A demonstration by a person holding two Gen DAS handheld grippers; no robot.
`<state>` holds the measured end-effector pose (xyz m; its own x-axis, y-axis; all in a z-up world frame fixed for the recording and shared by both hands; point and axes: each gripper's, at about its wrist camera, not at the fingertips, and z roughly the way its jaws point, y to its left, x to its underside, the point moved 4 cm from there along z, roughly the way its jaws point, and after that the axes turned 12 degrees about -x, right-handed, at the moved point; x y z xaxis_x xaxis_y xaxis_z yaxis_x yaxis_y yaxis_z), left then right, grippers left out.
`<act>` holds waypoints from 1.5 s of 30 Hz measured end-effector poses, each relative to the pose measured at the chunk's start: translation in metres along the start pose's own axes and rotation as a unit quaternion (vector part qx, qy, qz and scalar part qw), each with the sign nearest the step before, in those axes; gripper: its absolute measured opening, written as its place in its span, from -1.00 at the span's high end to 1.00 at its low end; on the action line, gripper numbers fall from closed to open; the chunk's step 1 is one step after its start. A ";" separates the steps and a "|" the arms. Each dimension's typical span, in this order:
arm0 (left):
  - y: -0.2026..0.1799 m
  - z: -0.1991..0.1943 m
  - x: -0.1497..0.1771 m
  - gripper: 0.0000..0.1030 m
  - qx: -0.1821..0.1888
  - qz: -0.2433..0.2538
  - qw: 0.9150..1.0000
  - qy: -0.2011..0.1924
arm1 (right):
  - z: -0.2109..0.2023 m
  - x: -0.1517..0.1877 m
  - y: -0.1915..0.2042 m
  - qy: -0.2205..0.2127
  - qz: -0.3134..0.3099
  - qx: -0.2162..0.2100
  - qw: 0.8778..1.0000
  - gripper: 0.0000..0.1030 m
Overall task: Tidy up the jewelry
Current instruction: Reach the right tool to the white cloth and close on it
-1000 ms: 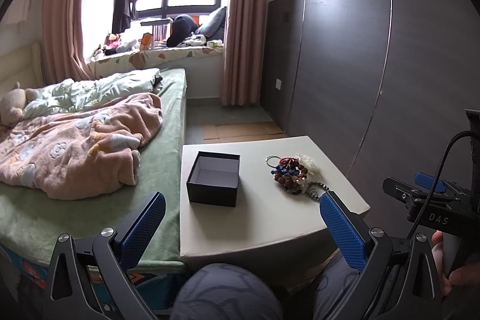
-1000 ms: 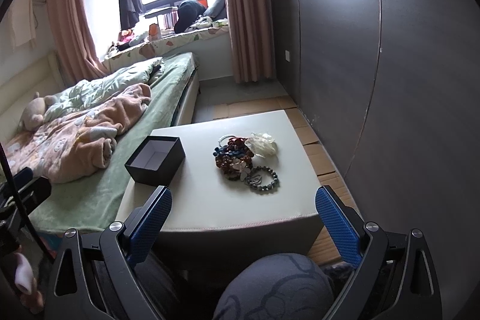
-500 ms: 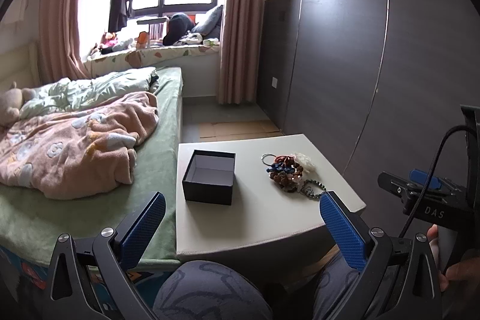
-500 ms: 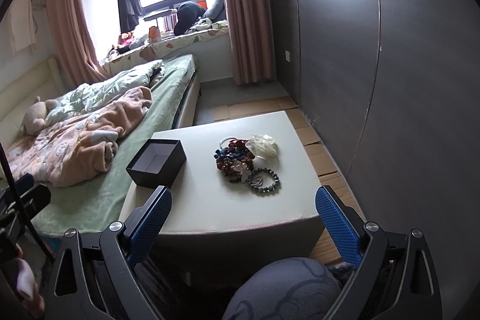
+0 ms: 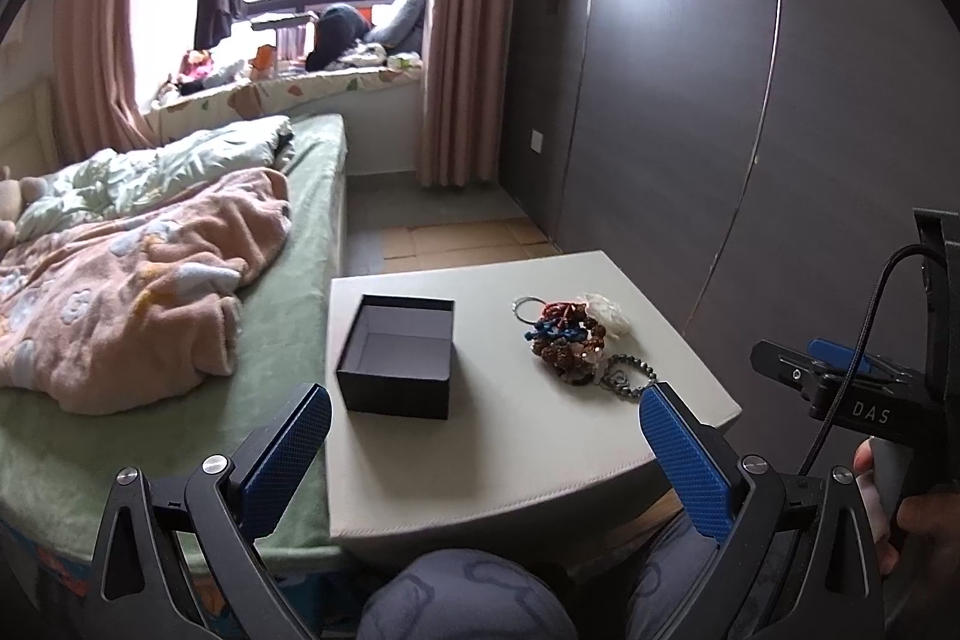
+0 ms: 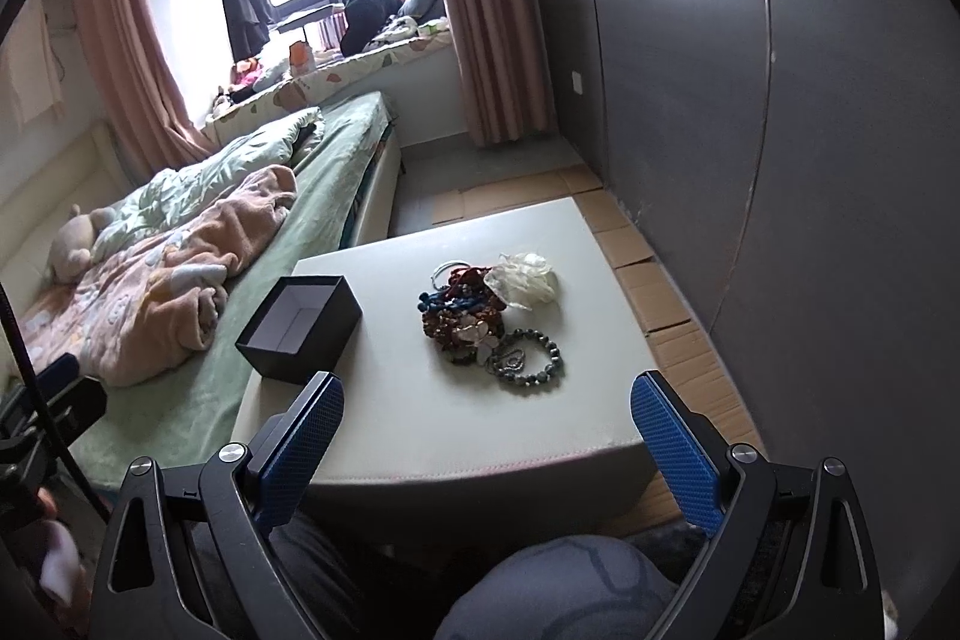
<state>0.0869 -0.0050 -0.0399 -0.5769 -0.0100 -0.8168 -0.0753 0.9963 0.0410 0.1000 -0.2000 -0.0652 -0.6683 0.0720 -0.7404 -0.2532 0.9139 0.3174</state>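
— Left wrist view: where is the jewelry pile (image 5: 573, 337)?
— On the bench (image 5: 510, 436), beside the black box (image 5: 397, 355).
— And the tools?
— Left tool (image 5: 480, 451) and right tool (image 6: 489, 430) are both wide open, holding nothing.

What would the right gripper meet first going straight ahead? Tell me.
Likely the bare white table top in front of the jewelry pile; the open right gripper points between the pile and the black box. Depth is unclear.

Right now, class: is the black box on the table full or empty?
Empty. The black box stands open with no lid, its pale floor bare in both views. The jewelry lies heaped on the table beside it.
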 end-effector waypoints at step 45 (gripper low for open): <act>-0.064 0.249 -0.067 -0.21 0.069 -0.014 0.988 0.140 | 0.274 -0.046 -0.122 0.125 0.272 -0.067 0.952 0.90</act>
<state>0.3331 -0.0472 -0.1306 -0.7799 -0.0424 -0.6245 0.0053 0.9972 -0.0743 0.3538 -0.2053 -0.2321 -0.8670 0.4082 -0.2858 0.1030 0.7080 0.6986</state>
